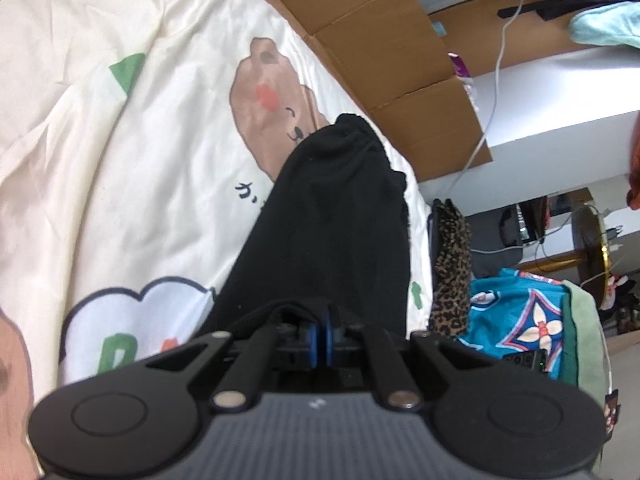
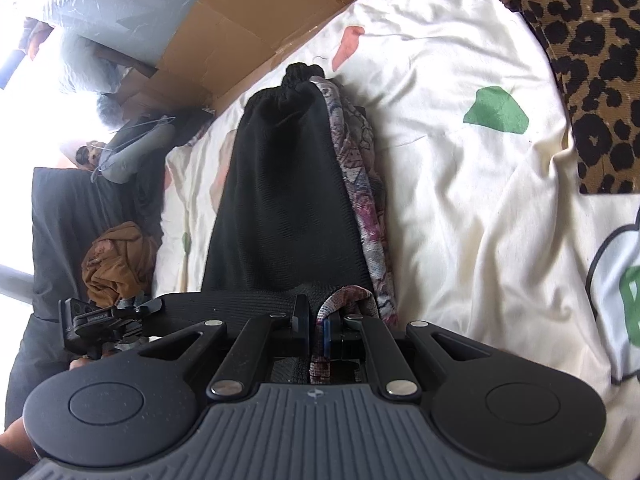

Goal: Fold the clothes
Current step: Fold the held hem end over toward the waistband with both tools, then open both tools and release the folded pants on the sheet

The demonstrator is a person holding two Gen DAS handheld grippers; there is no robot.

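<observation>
Black trousers [image 1: 328, 216] hang stretched between the two grippers and the cream cartoon-print bedsheet [image 1: 100, 128], the gathered end [image 1: 352, 124] far from the cameras and resting on or just above the sheet; I cannot tell which. In the left wrist view the left gripper [image 1: 320, 334] has its blue pads pressed together on a near edge of the black cloth. In the right wrist view the right gripper [image 2: 318, 332] pinches a patterned purple-grey fabric [image 2: 368, 200] that runs along the right side of the black cloth [image 2: 284, 200]; whether that is the garment's lining or a second piece of clothing is not clear.

The main risk, as I judge it, is an uneven hold. If the right jaws grip only the patterned layer, the black layer may slide free when lifted, and the fold would come out skewed. The left grip looks shallow, near the hem, so a quick pull could strip it out.

A cardboard panel [image 2: 224, 36] stands close to the far end of the garment, and a leopard-print cloth [image 2: 592, 64] lies to the right on the bed. A wide sweep could drag the gathered end into either. The loose, wrinkled sheet might also catch and ride up.
</observation>
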